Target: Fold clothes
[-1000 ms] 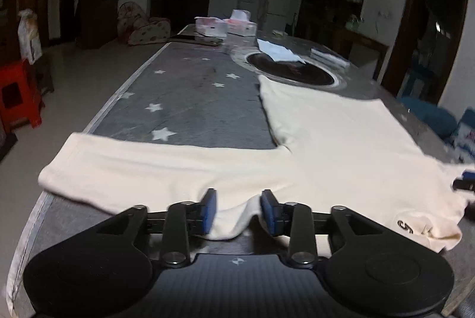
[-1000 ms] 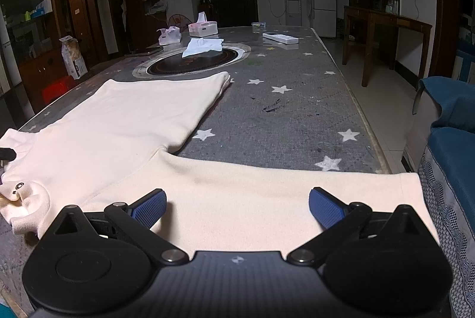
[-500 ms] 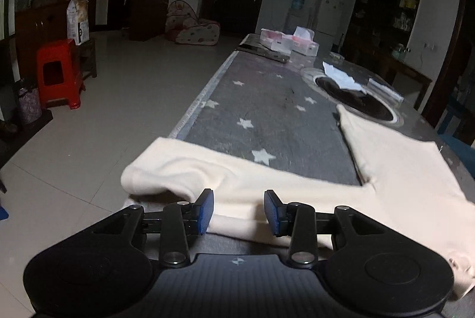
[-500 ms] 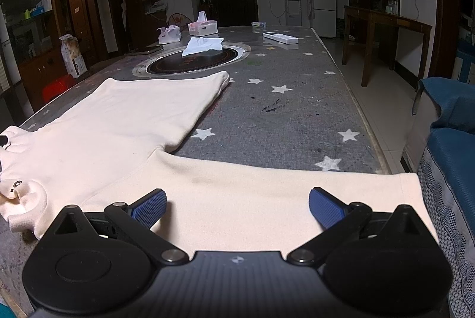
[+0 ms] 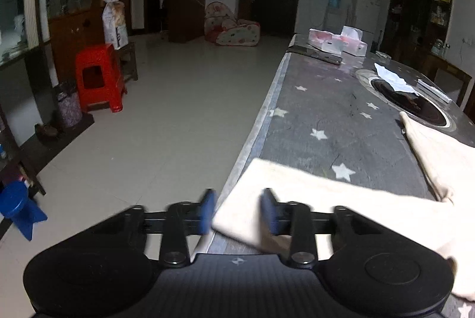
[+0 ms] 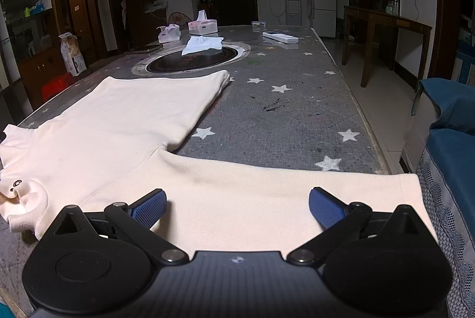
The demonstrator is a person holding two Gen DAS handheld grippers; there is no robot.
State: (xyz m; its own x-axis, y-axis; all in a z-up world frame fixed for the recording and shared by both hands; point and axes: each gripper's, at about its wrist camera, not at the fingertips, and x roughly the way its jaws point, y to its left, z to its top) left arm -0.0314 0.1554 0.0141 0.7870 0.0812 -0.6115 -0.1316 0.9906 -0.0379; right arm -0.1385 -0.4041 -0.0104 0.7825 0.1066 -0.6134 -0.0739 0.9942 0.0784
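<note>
A cream long-sleeved top (image 6: 124, 122) lies flat on the grey star-patterned table (image 6: 285, 116), its sleeves spread to both sides. In the left wrist view, the end of the left sleeve (image 5: 311, 187) lies at the table's left edge. My left gripper (image 5: 237, 211) straddles the cuff; its jaws are closing, blurred, with the cuff between the blue pads (image 5: 207, 209) and a gap still showing. My right gripper (image 6: 237, 208) stands wide open just above the right sleeve (image 6: 267, 190), with nothing pressed between its pads.
A round black hob (image 6: 193, 61) with a white cloth (image 6: 202, 44) on it sits behind the top. Tissue boxes (image 6: 203, 25) and a remote (image 6: 280, 37) lie farther back. A red stool (image 5: 98, 77) stands on the floor to the left, a blue sofa (image 6: 448, 139) to the right.
The left gripper has swung left along the sleeve, from near the armpit to the cuff at the table's edge. The right gripper has stayed still and open.
</note>
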